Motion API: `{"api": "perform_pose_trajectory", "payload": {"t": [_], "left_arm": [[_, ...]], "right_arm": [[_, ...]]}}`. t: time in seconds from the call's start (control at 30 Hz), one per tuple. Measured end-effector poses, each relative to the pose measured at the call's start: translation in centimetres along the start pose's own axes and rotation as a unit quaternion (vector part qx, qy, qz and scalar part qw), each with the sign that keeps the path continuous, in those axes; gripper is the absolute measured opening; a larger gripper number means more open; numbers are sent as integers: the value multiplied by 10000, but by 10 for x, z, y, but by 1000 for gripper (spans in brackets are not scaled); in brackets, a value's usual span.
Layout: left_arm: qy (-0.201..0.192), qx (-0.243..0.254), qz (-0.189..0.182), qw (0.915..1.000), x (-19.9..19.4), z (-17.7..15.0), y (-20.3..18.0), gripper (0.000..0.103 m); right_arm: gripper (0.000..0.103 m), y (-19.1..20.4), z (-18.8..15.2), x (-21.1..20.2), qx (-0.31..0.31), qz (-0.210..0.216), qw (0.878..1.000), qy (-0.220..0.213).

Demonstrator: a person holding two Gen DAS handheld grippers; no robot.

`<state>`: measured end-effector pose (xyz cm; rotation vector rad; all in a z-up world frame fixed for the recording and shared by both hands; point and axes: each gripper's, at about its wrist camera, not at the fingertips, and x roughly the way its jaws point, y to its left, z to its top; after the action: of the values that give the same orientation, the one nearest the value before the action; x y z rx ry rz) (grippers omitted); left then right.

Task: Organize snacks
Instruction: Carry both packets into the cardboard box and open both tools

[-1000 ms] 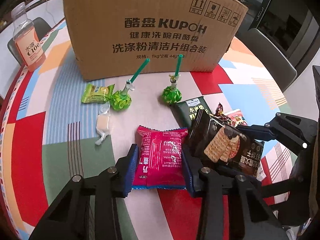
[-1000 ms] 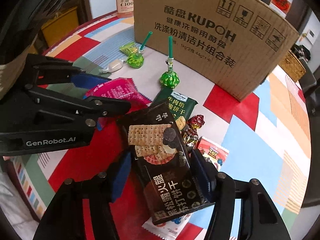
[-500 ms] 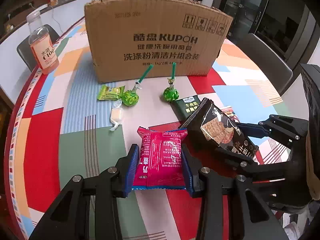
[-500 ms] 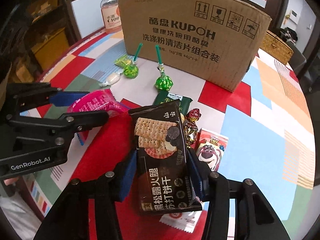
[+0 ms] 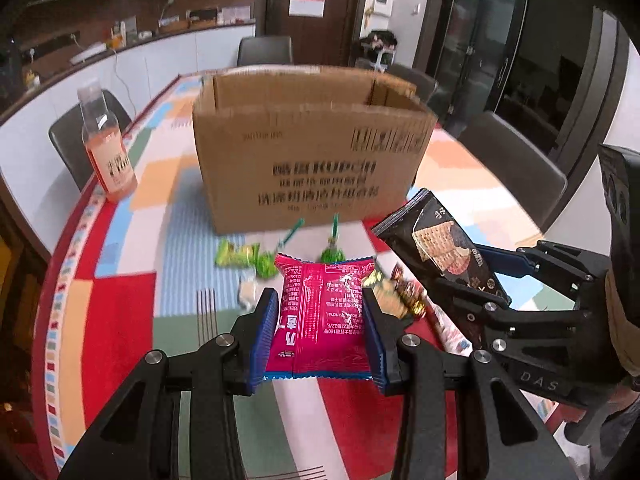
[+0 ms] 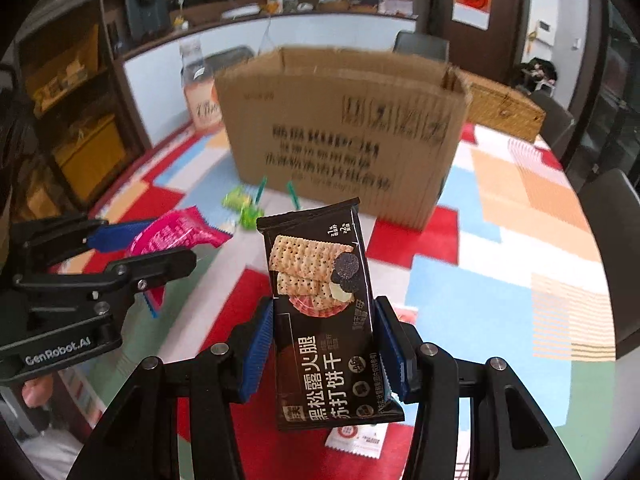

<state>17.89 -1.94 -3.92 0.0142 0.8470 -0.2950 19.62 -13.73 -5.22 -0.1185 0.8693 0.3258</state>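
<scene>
- Since half a second ago you have lifted both packets well above the tabletop (image 5: 120, 308); the open top of the cardboard box (image 5: 312, 152) now shows, so dropping them in looks like your next step.
- Your left gripper (image 5: 320, 332) is clamped on the pink snack packet (image 5: 324, 316), held in the air short of the box.
- Your right gripper (image 6: 326, 344) is clamped on the black cracker packet (image 6: 320, 312), also raised, facing the box's near wall.
- Counted: one box, one bottle (image 5: 108, 152) near the left edge, two green lollipops (image 5: 332, 248), and several blurred sweets left in front of the box.
</scene>
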Motion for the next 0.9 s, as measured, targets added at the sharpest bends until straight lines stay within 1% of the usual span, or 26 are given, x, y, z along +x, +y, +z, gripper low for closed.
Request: {"api": "perform_pose_trajectory", "payload": {"t": [0.3,0.4,0.47,0.57,0.73,0.9], "left_arm": [[-727,125,55,9973,-35,35,-4,40],[-898,59,-47,9959,-42,49,-2,40],[-1048,63,-41,9945,-48,58,-2,40],[-1202,66,-1,9927,-54,69,-1,40],[-1419,88,104,9898,-57,91,3,40],[-1498,148,275,9882,-52,112,9,40]], "right_arm": [[50,-8,31,-28,262,-64,9972,-692],[50,-9,41,-35,254,-79,9959,-866],[50,-9,49,-38,252,-75,9950,-965],[50,-11,61,-42,284,-34,9934,-1111],[50,-14,81,-46,298,-89,9906,-1334],[50,-19,104,-42,323,-66,9893,-1422]]}}
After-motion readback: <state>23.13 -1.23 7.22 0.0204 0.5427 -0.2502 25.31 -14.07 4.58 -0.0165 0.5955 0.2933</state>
